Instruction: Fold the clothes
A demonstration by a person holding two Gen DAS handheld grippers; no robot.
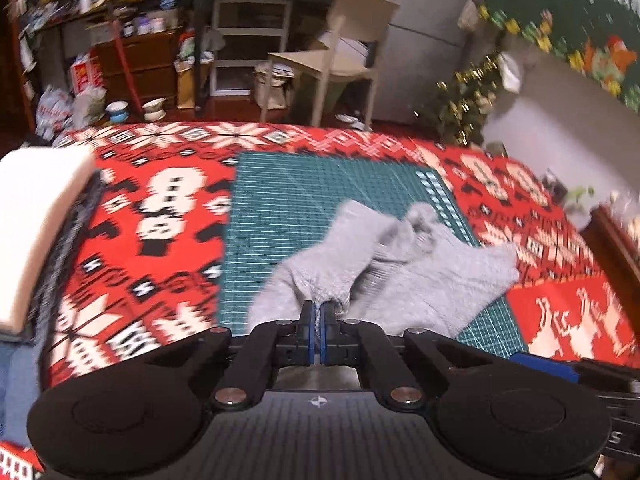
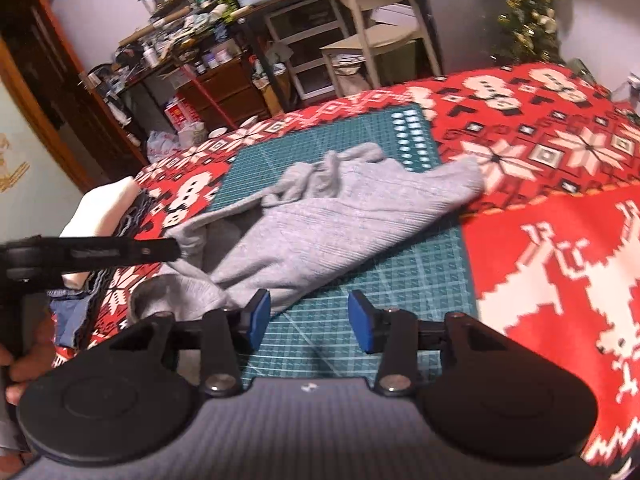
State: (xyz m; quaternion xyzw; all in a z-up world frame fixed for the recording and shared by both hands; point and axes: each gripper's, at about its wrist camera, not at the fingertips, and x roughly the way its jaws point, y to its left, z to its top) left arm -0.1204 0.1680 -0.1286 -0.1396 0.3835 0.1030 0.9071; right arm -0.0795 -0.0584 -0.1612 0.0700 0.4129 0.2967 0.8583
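Observation:
A grey knit garment [image 1: 408, 264] lies crumpled on the green cutting mat [image 1: 288, 200]. My left gripper [image 1: 320, 312] is shut on a bunched edge of the grey cloth, which rises into its blue pads. In the right wrist view the same grey garment [image 2: 320, 220] spreads across the mat [image 2: 360, 328], and the left gripper [image 2: 160, 250] pinches its near left edge from the side. My right gripper [image 2: 307, 316] stands open just over the mat at the garment's near edge, its left pad [image 2: 258, 314] touching the cloth and nothing between the pads.
A red patterned tablecloth [image 1: 152, 208] covers the table. A stack of folded clothes [image 1: 36, 232] with a white piece on top sits at the left. Beyond the table stand a chair [image 1: 340, 52], shelves and a small decorated tree [image 1: 468, 100]. A hand [image 2: 16, 364] shows at the left edge.

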